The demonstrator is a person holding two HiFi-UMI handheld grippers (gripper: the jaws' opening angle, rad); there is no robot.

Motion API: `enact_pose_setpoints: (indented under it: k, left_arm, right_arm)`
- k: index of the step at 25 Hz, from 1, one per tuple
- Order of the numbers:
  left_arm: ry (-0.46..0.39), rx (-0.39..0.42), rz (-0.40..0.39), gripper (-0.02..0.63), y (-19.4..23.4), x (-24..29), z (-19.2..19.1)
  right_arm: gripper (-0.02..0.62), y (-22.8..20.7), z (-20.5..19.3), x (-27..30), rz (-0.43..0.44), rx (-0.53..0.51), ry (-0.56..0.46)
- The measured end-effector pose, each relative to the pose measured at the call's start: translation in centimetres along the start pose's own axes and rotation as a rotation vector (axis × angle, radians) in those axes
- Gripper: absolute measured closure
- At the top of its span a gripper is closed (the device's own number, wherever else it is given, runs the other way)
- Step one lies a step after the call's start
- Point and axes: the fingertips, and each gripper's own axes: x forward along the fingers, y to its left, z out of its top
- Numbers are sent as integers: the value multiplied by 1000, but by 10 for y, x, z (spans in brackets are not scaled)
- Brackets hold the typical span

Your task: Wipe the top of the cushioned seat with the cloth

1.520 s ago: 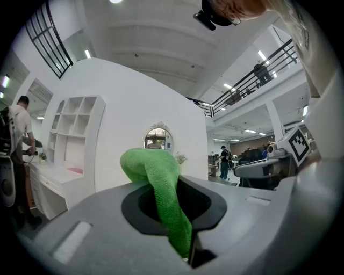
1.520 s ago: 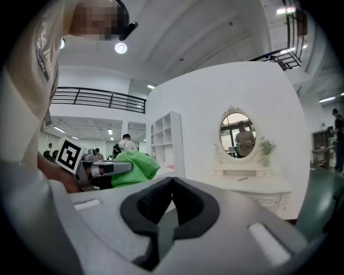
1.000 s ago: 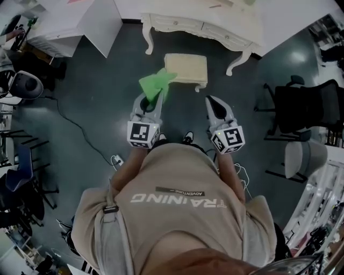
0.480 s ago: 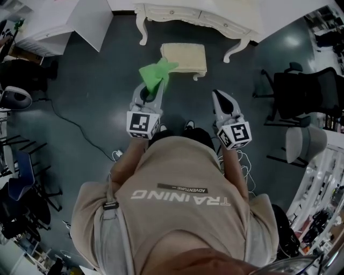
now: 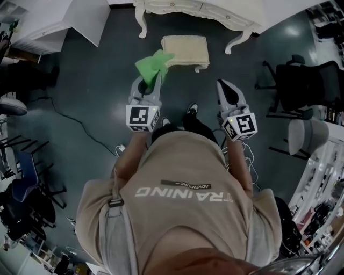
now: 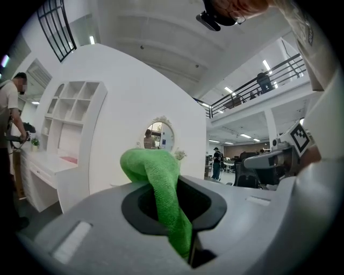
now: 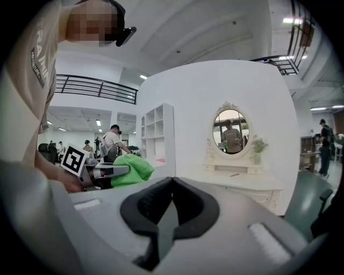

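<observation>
Both claws sit higher in the head view than 1 s ago, and the cushioned seat (image 5: 188, 48) has slid toward the top of the frame w/ them; the cloth (image 5: 152, 64) still hangs from the same claw. Left claw (image 5: 149, 88) is clamped on the green cloth: in the left gripper view the fabric runs down btwn the dark pads and is pinched where they meet, w/ the rest bunched over the tip. Right claw (image 5: 226, 88) is closed, pads pressed together, nothing btwn them, off to the right and well apart from the left one. Seat is cream, rectangular, on the dark floor (image 5: 91, 80), just near of the white desk (image 5: 215, 13) and far of the person's shoes (image 5: 192, 109). In the head view the cloth overlaps the seat's near left corner; can't tell if it touches. Right gripper view shows an oval mirror (image 7: 230, 130) above the desk. Black office chair (image 5: 301, 86) at right, cable (image 5: 80, 126) on the floor at left.
</observation>
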Motion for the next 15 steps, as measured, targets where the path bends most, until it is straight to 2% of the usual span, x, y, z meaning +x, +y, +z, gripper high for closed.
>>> enact_pose_setpoints:
  k: [4, 7, 10, 15]
  left_arm:
    - [13, 0, 25, 558, 1, 8, -1]
    - [16, 14, 35, 558, -9, 27, 0]
    - [18, 35, 32, 558, -24, 46, 10]
    - [11, 74, 50, 558, -43, 89, 22]
  right_arm:
    - [594, 0, 1, 10, 44, -81, -3]
    - [594, -22, -5, 17, 67, 10, -37]
    - [594, -56, -5, 19, 56, 109, -73]
    - [594, -113, 0, 25, 53, 103, -99]
